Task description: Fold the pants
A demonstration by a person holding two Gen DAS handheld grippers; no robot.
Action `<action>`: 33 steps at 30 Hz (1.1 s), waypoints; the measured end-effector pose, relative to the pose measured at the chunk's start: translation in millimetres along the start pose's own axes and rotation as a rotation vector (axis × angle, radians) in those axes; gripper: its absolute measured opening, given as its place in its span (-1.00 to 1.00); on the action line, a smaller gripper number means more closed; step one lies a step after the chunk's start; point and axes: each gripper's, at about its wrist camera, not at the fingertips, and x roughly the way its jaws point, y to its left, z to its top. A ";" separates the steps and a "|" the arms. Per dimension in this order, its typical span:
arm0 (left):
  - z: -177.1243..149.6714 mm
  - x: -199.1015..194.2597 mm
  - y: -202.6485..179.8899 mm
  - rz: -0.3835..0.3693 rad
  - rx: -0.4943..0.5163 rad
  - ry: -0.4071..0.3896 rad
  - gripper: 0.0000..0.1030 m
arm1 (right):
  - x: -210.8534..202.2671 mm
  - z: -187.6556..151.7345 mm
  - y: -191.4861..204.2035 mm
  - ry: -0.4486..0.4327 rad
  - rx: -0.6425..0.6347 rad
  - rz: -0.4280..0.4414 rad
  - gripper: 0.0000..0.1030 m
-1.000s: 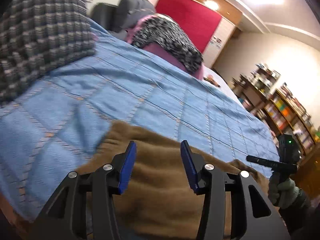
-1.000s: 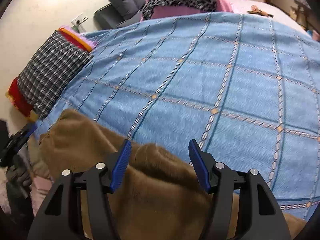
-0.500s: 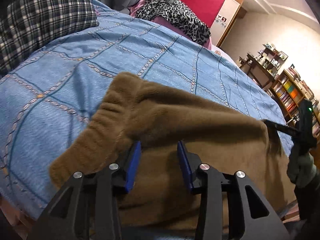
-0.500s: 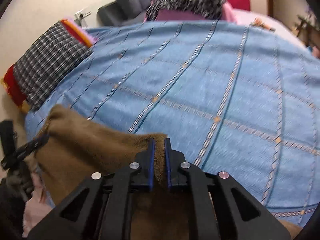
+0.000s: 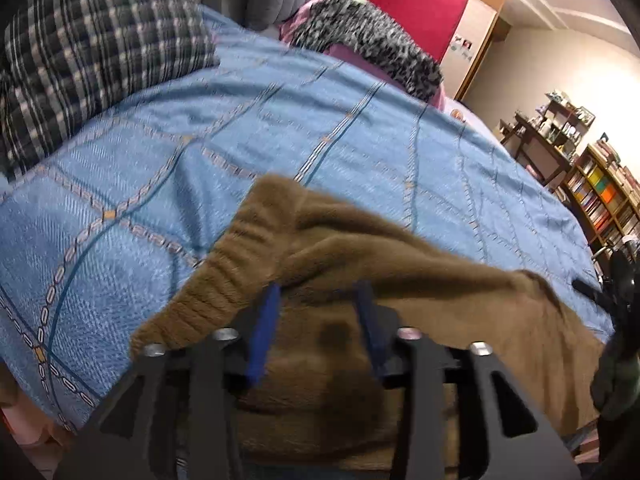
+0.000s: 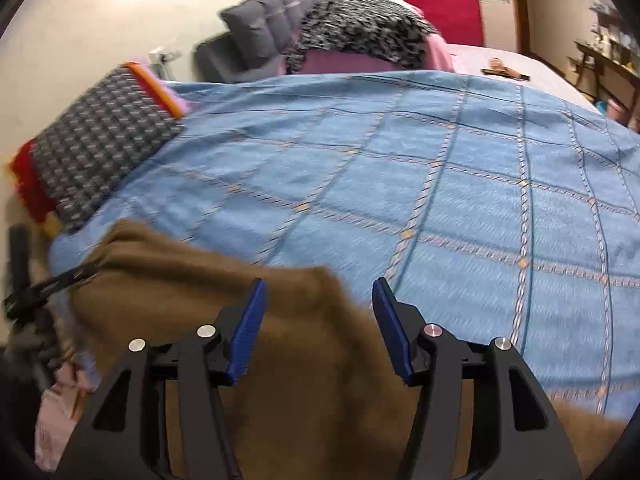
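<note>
Brown fleece pants (image 5: 400, 280) lie bunched at the near edge of the bed (image 5: 280, 128), part hanging over the edge. Left hand-held gripper (image 5: 320, 320) has jaws apart, fabric between them but not pinched; right hand-held gripper (image 6: 316, 324) is wide open over a loose corner, holding nothing. Risks: closing on one layer only gives a crooked fold; the overhanging weight could drag the pants off the bed

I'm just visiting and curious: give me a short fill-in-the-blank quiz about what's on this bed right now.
1. The pants are ____ in colour.
2. They lie on a ____ bedspread with a line grid.
3. The right gripper has its fingers ____.
4. The pillow has a ____ pattern.

Missing words: brown; blue; open; checked
</note>
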 end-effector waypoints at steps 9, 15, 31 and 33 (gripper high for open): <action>-10.0 18.2 -35.8 0.056 0.104 0.014 0.21 | 9.9 -98.5 61.3 0.259 -0.155 0.085 0.13; -14.0 21.6 -19.8 0.118 0.051 0.004 0.16 | -8.6 -133.5 69.6 0.267 -0.232 0.089 0.21; -51.6 4.3 -228.4 -0.253 0.316 0.043 0.20 | -152.5 -158.7 -103.7 -0.156 0.339 -0.298 0.21; -66.7 8.2 -254.1 -0.299 0.362 0.073 0.20 | -168.3 -166.7 -122.1 -0.181 0.380 -0.394 0.21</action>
